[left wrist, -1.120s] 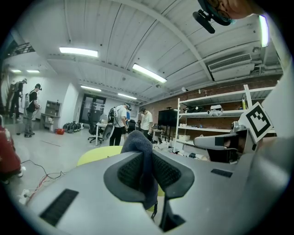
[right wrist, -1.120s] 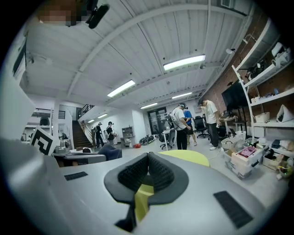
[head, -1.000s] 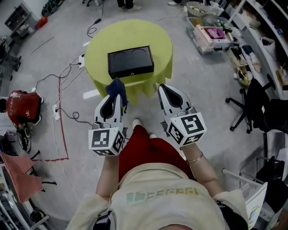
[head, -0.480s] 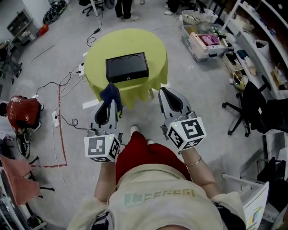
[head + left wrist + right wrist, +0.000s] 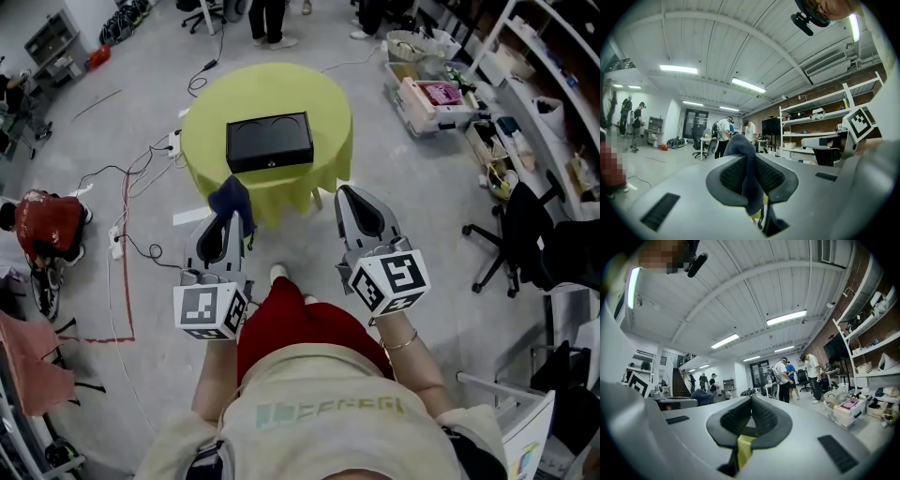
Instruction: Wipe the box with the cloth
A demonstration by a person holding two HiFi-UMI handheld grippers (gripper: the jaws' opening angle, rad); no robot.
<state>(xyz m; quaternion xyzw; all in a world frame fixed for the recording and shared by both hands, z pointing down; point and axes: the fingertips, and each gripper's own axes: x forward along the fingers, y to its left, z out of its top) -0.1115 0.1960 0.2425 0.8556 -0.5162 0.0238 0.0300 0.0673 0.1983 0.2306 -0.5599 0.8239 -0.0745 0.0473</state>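
Observation:
A black box [image 5: 269, 141] with two round recesses in its lid lies on the round table with a yellow-green cover [image 5: 328, 103]. My left gripper [image 5: 231, 217] [image 5: 744, 157] hovers short of the table's near edge. It is shut on a dark blue cloth [image 5: 232, 194] [image 5: 742, 146] that bulges out above its tips. To its right and level with it, my right gripper [image 5: 345, 195] [image 5: 751, 400] is shut with nothing in it. Both gripper views look out level across the room, so the box is hidden in them.
Cables [image 5: 131, 178] and a power strip [image 5: 172, 142] lie on the floor left of the table, with a red bag [image 5: 45, 223] further left. Crates [image 5: 436, 80], shelves and an office chair [image 5: 525, 230] stand on the right. People [image 5: 267, 17] stand beyond the table.
The head view has shifted a little, and the table sits slightly lower in frame. Both grippers hold almost the same place, the left keeping its grip on the cloth.

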